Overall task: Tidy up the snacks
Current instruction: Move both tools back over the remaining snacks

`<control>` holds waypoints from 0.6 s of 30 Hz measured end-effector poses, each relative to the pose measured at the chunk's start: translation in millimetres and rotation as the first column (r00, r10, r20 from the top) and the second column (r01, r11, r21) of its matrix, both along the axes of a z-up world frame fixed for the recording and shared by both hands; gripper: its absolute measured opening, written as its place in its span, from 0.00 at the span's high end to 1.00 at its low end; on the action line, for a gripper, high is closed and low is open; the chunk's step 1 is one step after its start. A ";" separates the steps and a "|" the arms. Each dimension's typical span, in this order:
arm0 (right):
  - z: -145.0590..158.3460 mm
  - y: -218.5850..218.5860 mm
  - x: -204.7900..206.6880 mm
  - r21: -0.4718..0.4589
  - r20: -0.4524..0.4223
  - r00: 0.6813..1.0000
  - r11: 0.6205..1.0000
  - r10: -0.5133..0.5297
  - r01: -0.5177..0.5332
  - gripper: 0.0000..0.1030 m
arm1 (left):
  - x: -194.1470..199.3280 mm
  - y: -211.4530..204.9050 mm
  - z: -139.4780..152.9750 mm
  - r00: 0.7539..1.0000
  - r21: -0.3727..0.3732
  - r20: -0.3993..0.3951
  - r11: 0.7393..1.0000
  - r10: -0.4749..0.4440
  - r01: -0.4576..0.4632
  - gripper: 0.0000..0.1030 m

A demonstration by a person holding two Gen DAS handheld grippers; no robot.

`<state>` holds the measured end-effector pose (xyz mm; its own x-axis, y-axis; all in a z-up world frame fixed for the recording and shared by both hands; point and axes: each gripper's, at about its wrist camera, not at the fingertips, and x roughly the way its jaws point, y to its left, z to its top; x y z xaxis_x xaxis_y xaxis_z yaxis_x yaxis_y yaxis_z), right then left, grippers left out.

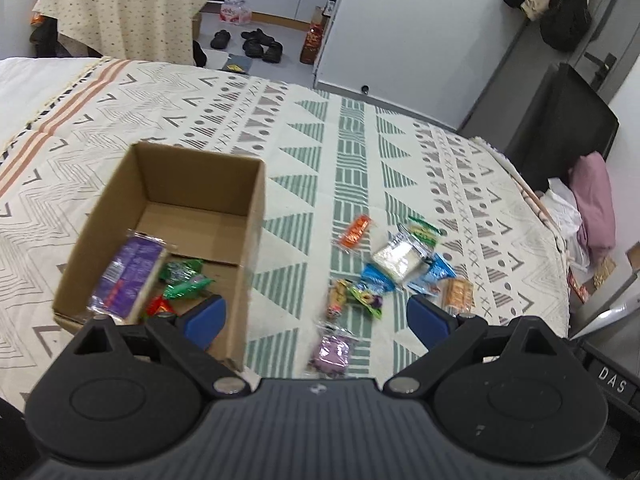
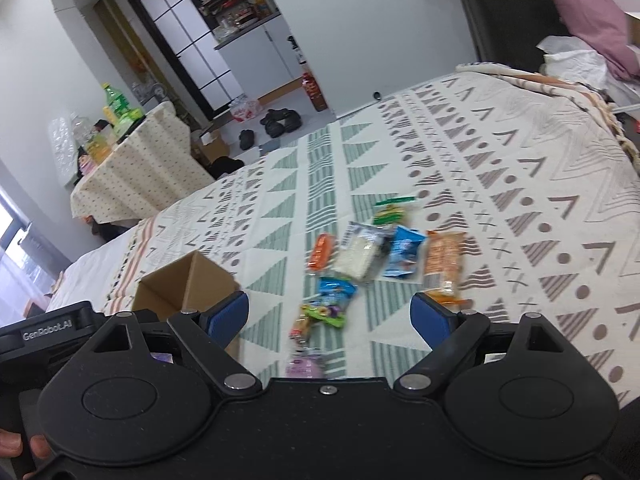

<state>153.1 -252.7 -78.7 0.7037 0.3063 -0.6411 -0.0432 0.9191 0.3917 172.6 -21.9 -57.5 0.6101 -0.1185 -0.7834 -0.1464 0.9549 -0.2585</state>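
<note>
Fig. Snack sort, both wrist views. My left gripper (image 1: 316, 318) and right gripper (image 2: 330, 316) both have jaws spread wide w/ nothing between the pads. The cardboard box (image 1: 256, 216) sits on the patterned bedspread (image 1: 304, 128), to the left of the loose snacks; inside it lie a purple packet (image 1: 128, 272), green wrappers (image 1: 182, 278) and a red one (image 1: 160, 306). Loose pile lies just ahead of both tools, right of the box: lilac packet (image 1: 332, 350) nearest, then a small multicolour one (image 1: 366, 298); blue bags (image 1: 438, 270), a white packet (image 1: 398, 258), orange bar (image 1: 354, 232) and orange biscuit pack (image 2: 444, 258) farther on. Key relation, as I judge it: lilac packet sits almost centred below my left jaws, so left is nearer. The box's right wall stands close beside it; otherwise approach is clear.
</note>
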 end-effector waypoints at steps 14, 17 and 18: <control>-28.3 -52.7 6.6 0.015 -0.043 0.997 0.998 -0.059 0.060 0.15 | 16.2 -51.2 -36.2 0.996 0.037 -0.062 0.997 -0.065 0.067 0.10; -36.7 -58.6 8.9 0.016 -0.054 0.997 0.998 -0.059 0.060 0.15 | 20.6 -58.7 -45.7 0.994 0.041 -0.080 0.997 -0.068 0.071 0.12; -39.9 -61.0 9.7 0.016 -0.059 0.997 0.998 -0.059 0.060 0.15 | 22.3 -61.1 -49.0 0.994 0.047 -0.086 0.996 -0.069 0.073 0.13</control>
